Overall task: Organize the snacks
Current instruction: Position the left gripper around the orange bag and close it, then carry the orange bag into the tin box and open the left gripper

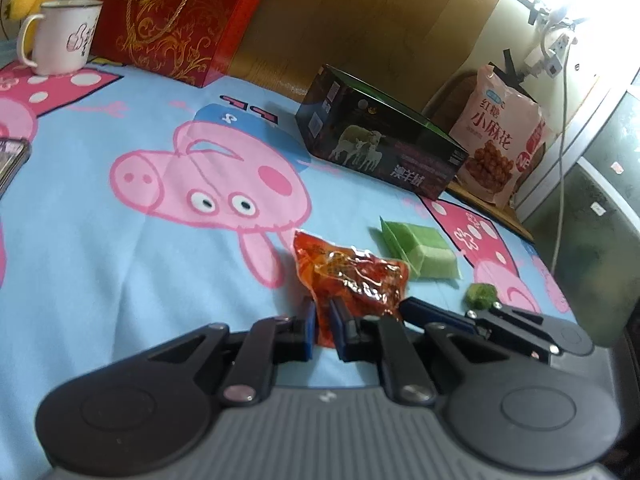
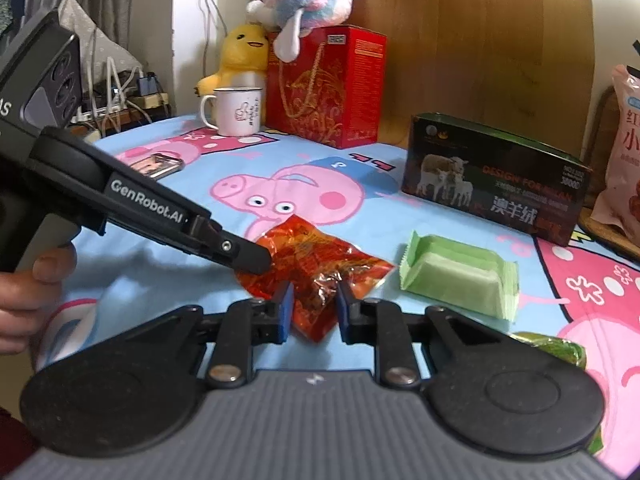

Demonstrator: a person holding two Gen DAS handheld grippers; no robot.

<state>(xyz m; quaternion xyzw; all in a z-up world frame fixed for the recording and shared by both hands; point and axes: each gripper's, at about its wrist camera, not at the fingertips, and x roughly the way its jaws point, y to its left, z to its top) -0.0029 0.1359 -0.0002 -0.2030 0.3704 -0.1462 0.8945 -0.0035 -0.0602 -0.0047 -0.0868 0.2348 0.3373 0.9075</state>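
Left gripper (image 1: 323,322) is clamped on the near corner of the red foil snack packet (image 1: 352,276) lying on the cartoon-pig cloth (image 1: 120,240) — light, crinkly, slippery stuff, best pinched at its flat sealed edge. From the right wrist, the right gripper (image 2: 314,308) grips the packet's (image 2: 320,264) other near corner, with the green wafer pack (image 2: 460,276) just beside.

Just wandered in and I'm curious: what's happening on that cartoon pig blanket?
A person is sorting snacks with a hand-held claw in each hand. Both the left claw and the right claw are pinched on the same red snack packet. A green wrapped snack lies beside it, untouched.
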